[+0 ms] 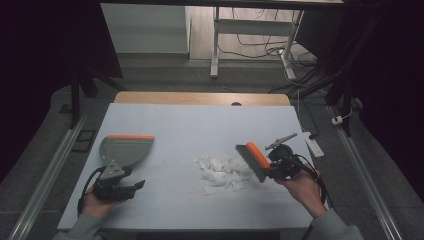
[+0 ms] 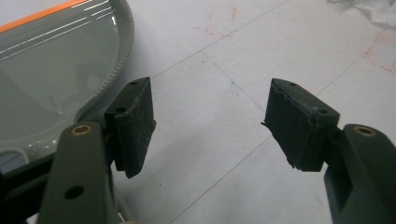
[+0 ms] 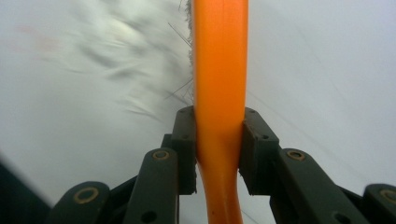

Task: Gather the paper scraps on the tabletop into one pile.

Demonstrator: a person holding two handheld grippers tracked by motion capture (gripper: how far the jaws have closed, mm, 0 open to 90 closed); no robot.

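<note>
Orange plastic is sitting clamped between the fingers (image 3: 184, 151) of the right gripper (image 3: 218, 149): they are squeezing the handle of a brush (image 1: 255, 161), whose grey bristles are pointing down at the counter (image 1: 170, 125) just beside a heap of torn white paper scraps (image 1: 222, 172). Seen from above, the brush is hanging at the edge of the heap nearest that gripper, so the scraps are lying between the two pairs of fingers.

On the other side, the left gripper (image 2: 210, 126) is holding its fingers (image 2: 135, 126) wide apart with nothing but bare counter between them. A grey dustpan (image 2: 51, 88) with an orange lip is lying flat just beside one of those fingers, apart from the paper and with no scraps in it.

Judging by this, the sweeping is only starting: the brush is picked up and positioned, but the heap is not yet gathered. Gripping the dustpan, bringing it to the scraps and brushing them in are all waiting to be done.
</note>
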